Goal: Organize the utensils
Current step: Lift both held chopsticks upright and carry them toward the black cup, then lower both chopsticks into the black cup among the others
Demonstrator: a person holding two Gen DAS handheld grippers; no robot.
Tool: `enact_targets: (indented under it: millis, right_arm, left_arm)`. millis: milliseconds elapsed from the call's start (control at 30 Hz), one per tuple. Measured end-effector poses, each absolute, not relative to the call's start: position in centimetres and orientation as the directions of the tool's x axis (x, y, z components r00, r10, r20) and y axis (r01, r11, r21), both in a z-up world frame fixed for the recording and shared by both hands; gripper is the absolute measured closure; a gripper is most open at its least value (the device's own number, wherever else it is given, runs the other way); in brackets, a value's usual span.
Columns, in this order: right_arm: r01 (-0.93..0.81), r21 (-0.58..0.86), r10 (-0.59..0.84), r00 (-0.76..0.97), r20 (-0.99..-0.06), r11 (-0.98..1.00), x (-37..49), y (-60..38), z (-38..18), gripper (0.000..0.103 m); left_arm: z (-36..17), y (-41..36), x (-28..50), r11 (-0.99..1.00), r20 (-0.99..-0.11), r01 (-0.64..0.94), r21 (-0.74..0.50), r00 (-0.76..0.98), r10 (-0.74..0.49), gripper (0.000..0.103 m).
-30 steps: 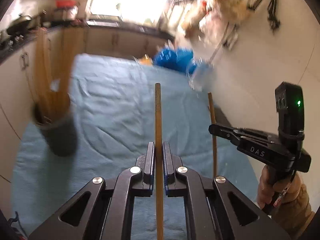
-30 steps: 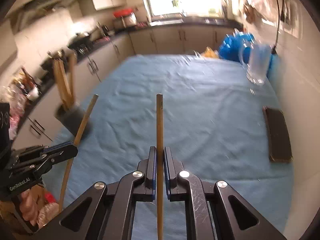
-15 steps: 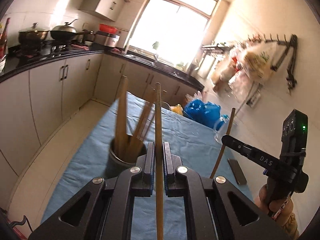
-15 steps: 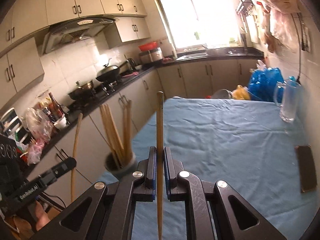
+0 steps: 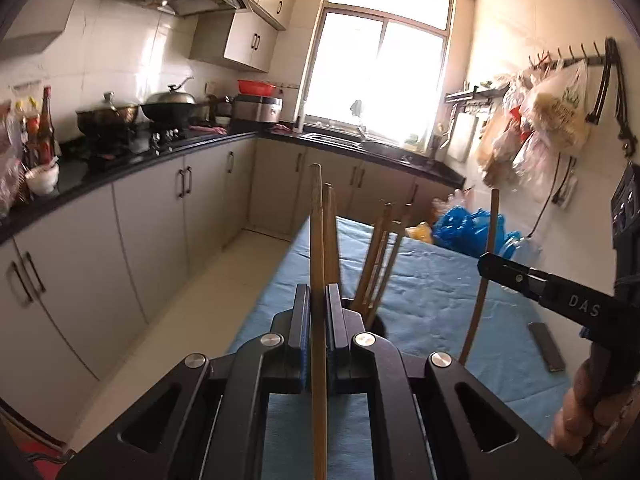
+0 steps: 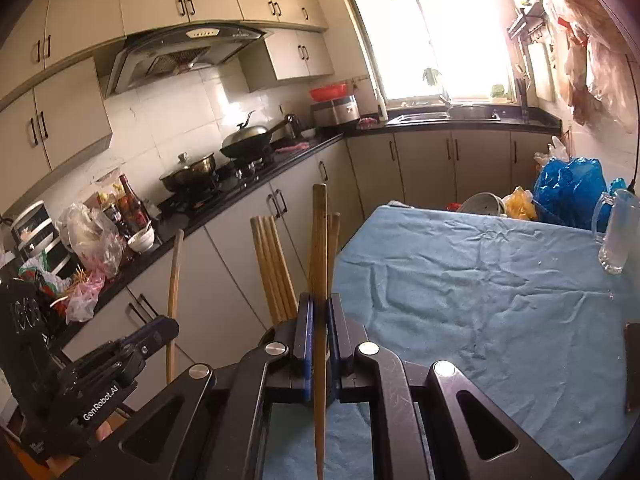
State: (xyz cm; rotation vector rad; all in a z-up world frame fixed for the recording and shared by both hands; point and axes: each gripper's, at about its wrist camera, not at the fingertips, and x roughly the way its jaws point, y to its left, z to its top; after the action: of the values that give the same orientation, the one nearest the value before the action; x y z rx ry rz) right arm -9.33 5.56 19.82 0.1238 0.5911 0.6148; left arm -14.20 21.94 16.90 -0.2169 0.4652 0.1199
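Each claw, left (image 5: pixel 318 340) and right (image 6: pixel 319 344), clenched one chopstick (image 5: pixel 318 248) near the holder (image 5: pixel 378 326) at the table (image 5: pixel 432 292) edge; next, tips needed lowering inside.

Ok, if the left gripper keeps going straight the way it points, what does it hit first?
Probably the dark holder with wooden sticks, right beyond the left gripper, which is shut on a wooden stick. That stick's tip would likely reach them first, though depth is hard to judge.

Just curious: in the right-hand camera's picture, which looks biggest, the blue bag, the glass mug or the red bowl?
1. blue bag
2. glass mug, though it sits nearer the camera
3. red bowl, far off on the counter, so its true size is unsure
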Motion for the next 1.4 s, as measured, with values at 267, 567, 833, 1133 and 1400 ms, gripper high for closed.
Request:
enact_targets:
  millis: [267, 567, 833, 1133, 1400]
  right_arm:
    - [-0.502, 0.275, 0.569, 0.663, -0.486, 0.820, -9.8, 5.4, 19.6, 0.095]
    - [-0.485, 0.289, 0.563, 0.675, -0.476, 0.825, -10.7, 4.1, 19.7, 0.095]
    - [-0.474, 0.308, 0.565, 0.679, -0.468, 0.825, -11.3, 3.1, 19.6, 0.095]
    - [-0.462, 0.327, 0.566, 0.677, -0.470, 0.825, -11.6, 2.4, 18.9, 0.095]
    - [-0.452, 0.342, 0.567, 0.678, -0.468, 0.824, -11.8, 1.7, 18.6, 0.095]
  left_arm:
    - [16.4, 21.1, -14.1, 0.974, -0.491, -0.182, -0.133, 0.866, 0.095, 0.096]
    - [16.3, 19.8, -14.5, 0.980, -0.502, -0.161, -0.117, 0.861, 0.082, 0.096]
    - [16.1, 19.4, -14.9, 0.983, -0.508, -0.146, -0.111, 0.859, 0.070, 0.096]
    - [15.9, 19.2, -15.2, 0.987, -0.505, -0.115, -0.114, 0.862, 0.042, 0.096]
    - [15.9, 18.9, -15.4, 0.986, -0.509, -0.094, -0.136, 0.861, 0.012, 0.096]
